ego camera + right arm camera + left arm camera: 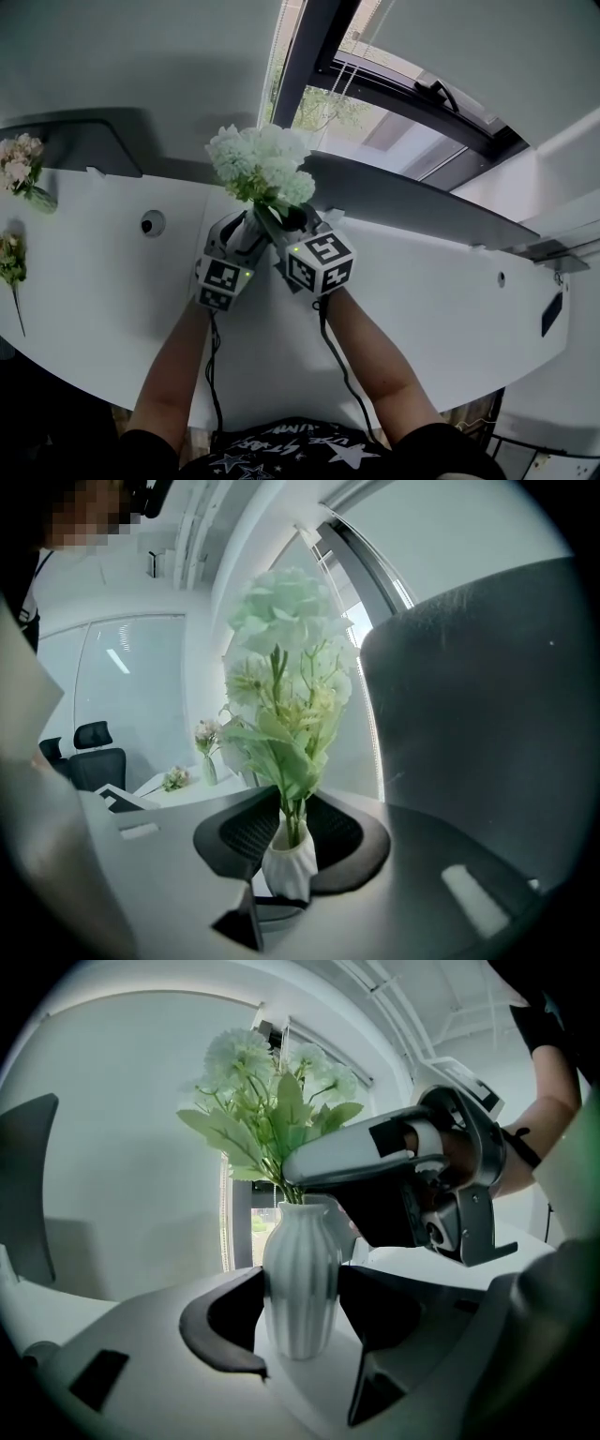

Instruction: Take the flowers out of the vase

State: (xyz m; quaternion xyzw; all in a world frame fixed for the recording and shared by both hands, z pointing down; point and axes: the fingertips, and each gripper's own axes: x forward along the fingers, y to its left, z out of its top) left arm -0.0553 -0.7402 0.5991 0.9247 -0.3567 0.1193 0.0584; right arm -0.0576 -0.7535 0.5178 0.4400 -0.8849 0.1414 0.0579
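A bunch of pale green-white flowers (262, 164) stands in a white ribbed vase (300, 1279) on the white table (441, 309). My left gripper (242, 234) is shut on the vase's body, one dark pad on each side (302, 1302). In the left gripper view my right gripper (298, 1168) reaches in from the right just above the vase's mouth. Seen from the right gripper view, its two pads (292, 822) close on the green stems (294, 810) right over the vase's rim (289, 864). The blooms (286, 658) rise above both grippers. In the head view the vase is hidden beneath the flowers.
Pink flowers in a small vase (21, 167) and a loose flower stem (11, 258) sit at the table's far left. A round cable hole (152, 223) lies left of the grippers. A window (375, 108) runs behind the table; a dark chair back (478, 696) stands at the right.
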